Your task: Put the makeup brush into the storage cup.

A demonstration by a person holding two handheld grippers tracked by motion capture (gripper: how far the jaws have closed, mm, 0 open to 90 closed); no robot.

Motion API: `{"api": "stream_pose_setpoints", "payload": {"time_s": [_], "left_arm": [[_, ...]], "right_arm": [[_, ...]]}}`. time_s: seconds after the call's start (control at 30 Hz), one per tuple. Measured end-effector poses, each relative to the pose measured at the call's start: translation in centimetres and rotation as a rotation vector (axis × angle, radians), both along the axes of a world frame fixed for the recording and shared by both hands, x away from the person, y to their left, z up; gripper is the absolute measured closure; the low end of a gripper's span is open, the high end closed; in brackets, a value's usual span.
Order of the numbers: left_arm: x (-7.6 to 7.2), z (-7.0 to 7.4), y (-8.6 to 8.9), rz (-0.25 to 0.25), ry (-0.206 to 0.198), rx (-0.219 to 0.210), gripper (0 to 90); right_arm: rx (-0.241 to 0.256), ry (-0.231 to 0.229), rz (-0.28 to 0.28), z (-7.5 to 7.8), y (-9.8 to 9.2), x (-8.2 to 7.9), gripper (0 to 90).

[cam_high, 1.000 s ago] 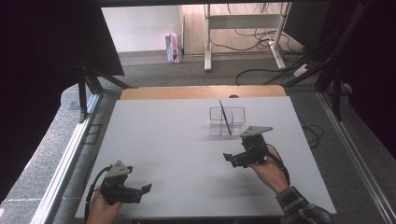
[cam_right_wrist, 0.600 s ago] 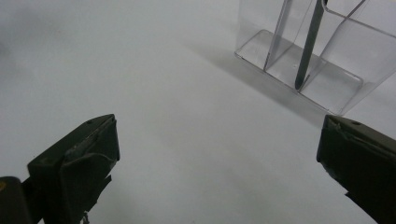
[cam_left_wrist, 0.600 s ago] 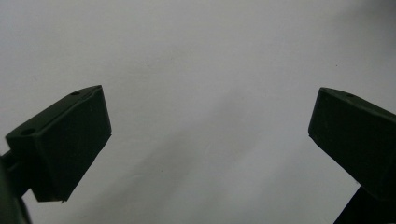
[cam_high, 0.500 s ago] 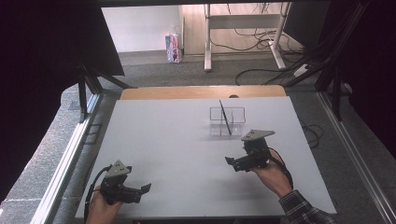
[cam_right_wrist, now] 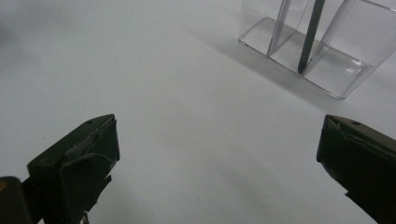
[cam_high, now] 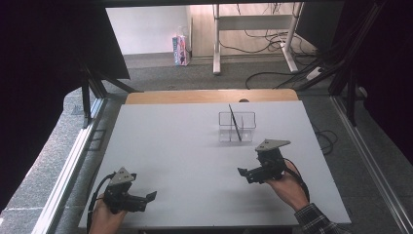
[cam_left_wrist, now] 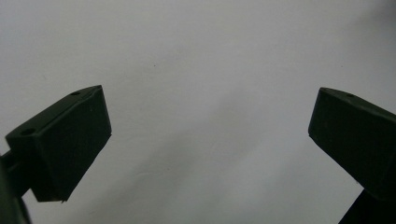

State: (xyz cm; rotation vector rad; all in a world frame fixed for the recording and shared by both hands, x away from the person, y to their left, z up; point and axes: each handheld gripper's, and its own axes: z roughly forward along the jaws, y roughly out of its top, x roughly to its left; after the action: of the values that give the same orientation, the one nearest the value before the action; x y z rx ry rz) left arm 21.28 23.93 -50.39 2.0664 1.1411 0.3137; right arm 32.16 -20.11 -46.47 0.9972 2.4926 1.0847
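My right gripper (cam_high: 249, 174) hovers wide open just before the clear organizer (cam_high: 237, 127); bare table (cam_high: 185, 141) spreads leftward.

A clear plastic holder (cam_high: 237, 127) with compartments stands upright toward the far right of the white table (cam_high: 185, 151), and a thin dark pen (cam_high: 235, 122) leans tilted inside it, tip down in a middle compartment, its top above the rim.
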Motion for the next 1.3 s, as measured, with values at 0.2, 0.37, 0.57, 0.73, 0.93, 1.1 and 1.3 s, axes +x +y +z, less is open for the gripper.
{"api": "stream_pose_setpoints", "payload": {"time_s": [0.2,0.37,0.57,0.73,0.93,1.1,1.3], "left_arm": [[0.0,0.0,0.0,0.001,0.0,0.003,0.0],[0.0,0.0,0.1,0.002,0.0,0.009,0.0],[0.0,0.0,0.2,0.005,-0.002,0.013,0.0],[0.0,0.0,0.1,0.004,0.0,0.014,0.0],[0.0,-0.1,0.0,-0.001,0.001,0.014,0.0],[0.0,-0.1,0.1,-0.002,0.002,0.013,0.0],[0.0,-0.1,0.0,-0.004,0.002,0.014,0.0]], "right_arm": [[-0.011,-0.004,-0.003,0.0,-0.3,-0.5,0.0],[-0.014,-0.004,-0.003,0.0,-0.5,-0.8,0.0],[-0.004,-0.008,-0.013,0.1,-1.0,-1.1,0.0],[-0.006,-0.004,-0.02,0.1,-1.4,-1.4,0.0],[-0.021,-0.01,-0.025,0.1,-1.8,-1.8,0.0],[-0.023,-0.009,-0.033,0.0,-2.3,-2.0,0.0],[-0.021,-0.002,-0.039,-0.1,-2.7,-2.4,0.0]]}}
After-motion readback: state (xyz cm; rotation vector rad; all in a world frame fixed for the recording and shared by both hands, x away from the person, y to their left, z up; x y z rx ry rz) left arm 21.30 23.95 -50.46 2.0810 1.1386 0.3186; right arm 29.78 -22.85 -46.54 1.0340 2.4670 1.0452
